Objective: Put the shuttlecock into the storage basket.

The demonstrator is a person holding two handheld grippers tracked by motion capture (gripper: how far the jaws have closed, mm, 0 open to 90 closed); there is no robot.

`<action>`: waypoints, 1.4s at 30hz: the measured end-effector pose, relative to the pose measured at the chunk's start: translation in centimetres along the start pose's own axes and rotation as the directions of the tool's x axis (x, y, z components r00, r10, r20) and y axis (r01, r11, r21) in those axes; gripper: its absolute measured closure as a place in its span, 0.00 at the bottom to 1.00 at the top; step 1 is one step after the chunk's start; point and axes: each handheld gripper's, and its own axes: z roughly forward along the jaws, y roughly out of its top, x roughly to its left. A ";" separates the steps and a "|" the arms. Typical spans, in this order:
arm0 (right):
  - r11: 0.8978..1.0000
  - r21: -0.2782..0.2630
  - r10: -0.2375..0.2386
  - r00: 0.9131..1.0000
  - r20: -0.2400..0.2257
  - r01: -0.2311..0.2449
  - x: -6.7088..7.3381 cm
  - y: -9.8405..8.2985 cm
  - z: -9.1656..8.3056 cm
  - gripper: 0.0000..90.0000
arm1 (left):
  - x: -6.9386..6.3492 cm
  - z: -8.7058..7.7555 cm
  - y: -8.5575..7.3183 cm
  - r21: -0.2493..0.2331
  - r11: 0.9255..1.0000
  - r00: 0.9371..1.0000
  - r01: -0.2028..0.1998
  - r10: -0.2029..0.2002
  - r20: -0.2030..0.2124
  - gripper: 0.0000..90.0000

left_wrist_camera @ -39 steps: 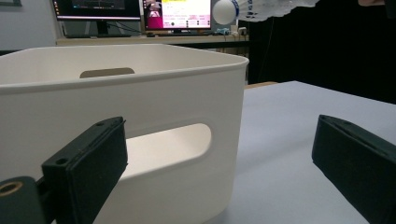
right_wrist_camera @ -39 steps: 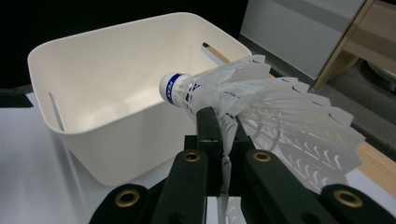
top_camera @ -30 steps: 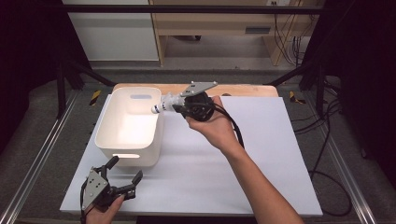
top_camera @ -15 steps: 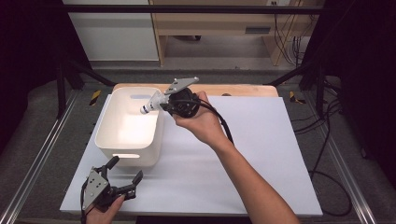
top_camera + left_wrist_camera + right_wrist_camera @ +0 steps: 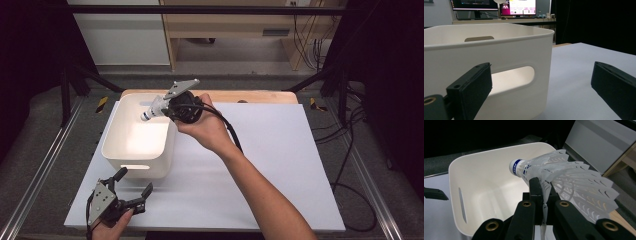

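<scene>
R gripper (image 5: 159, 107) is clamped on a shuttlecock's (image 5: 564, 182) feather skirt, cork end poking over the white bin (image 5: 120, 150) at its 2 o'clock corner. Get it past the rim, centre, then let go low. L gripper (image 5: 131, 189) sits spread and empty at the bin's 6 o'clock. White mat (image 5: 290, 165) on wood table; monitors (image 5: 519, 7), dark drapes behind.

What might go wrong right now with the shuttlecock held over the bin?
1. The right gripper pinches the shuttlecock by its thin feather skirt; the feathers may crush or slip free.
2. In the high view the cork end sits over the white bin near its right wall, so a release here might clip the rim and bounce onto the white board.
3. The left gripper rests open beside the bin's near wall; a nudge may shift the bin.
</scene>
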 end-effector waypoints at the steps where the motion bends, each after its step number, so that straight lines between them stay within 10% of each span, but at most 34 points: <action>1: 1.000 0.001 -0.003 1.000 -0.001 0.003 0.1 0.0 0.1 0.99 | 0.0 0.0 0.0 0.000 1.000 1.000 0.000 0.000 0.000 0.04; 42: 0.995 0.068 -0.074 0.997 -0.036 0.077 0.4 1.8 2.7 0.99 | 0.1 0.0 0.0 -0.003 1.000 1.000 0.002 -0.002 0.002 0.04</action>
